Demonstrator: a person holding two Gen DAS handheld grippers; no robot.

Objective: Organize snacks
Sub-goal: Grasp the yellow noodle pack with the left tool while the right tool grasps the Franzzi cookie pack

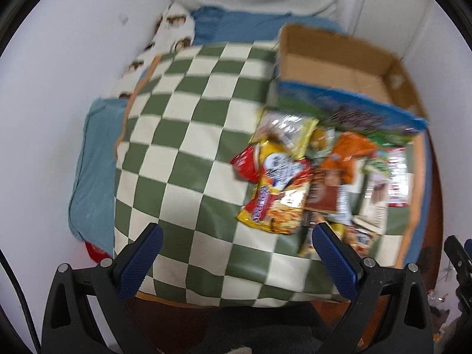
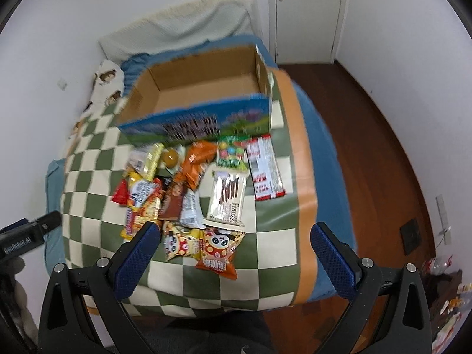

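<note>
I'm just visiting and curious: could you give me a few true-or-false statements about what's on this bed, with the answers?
1. The cardboard box is full of snacks. False: it looks empty.
2. The snacks lie on a green checked blanket. True.
3. The right gripper holds a packet. False: its jaws are wide open, holding nothing.
4. The left gripper is open. True.
5. The snacks lie behind the box. False: they lie in front of it, nearer the grippers.

Checkered blanket [image 2: 265,244] covers a blue bed [image 2: 327,153] beside a white door [image 2: 306,14].
</note>
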